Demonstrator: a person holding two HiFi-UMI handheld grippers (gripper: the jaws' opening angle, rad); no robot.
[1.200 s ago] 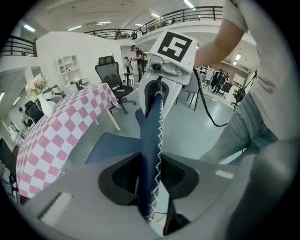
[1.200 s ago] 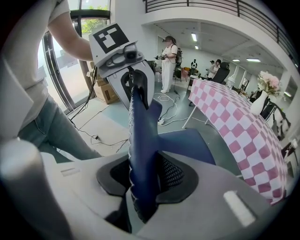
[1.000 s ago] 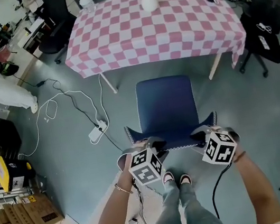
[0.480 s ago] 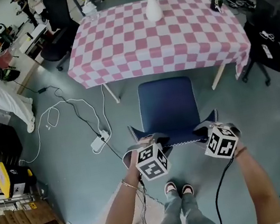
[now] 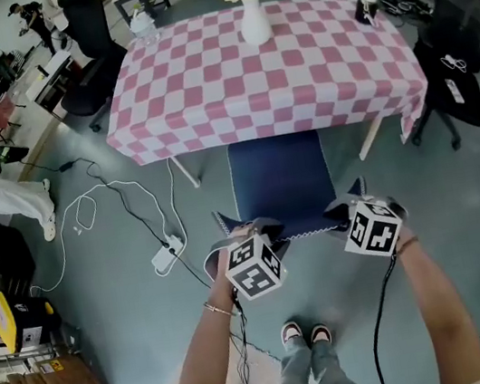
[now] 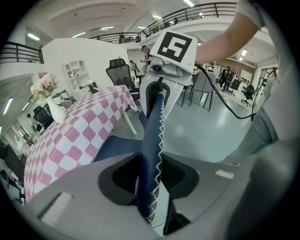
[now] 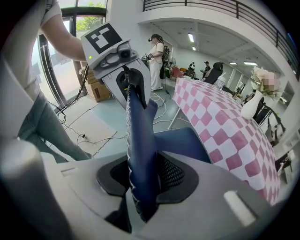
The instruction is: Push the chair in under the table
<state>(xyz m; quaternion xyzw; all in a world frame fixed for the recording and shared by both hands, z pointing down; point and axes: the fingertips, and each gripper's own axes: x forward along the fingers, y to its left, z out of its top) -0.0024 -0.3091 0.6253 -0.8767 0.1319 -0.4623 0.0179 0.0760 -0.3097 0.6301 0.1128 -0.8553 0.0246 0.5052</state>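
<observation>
Sliding forward, chair [image 5: 280,179] now reaches the table [image 5: 263,63] edge.

I can read no words, numbers or brand names anywhere. The cube [image 5: 253,267] on my left tongs [image 5: 245,231], like the one on my right tongs [image 5: 346,209], shows only black-and-white square patterns. The yellow box [image 5: 9,314] on the floor carries a label too small to read.
</observation>
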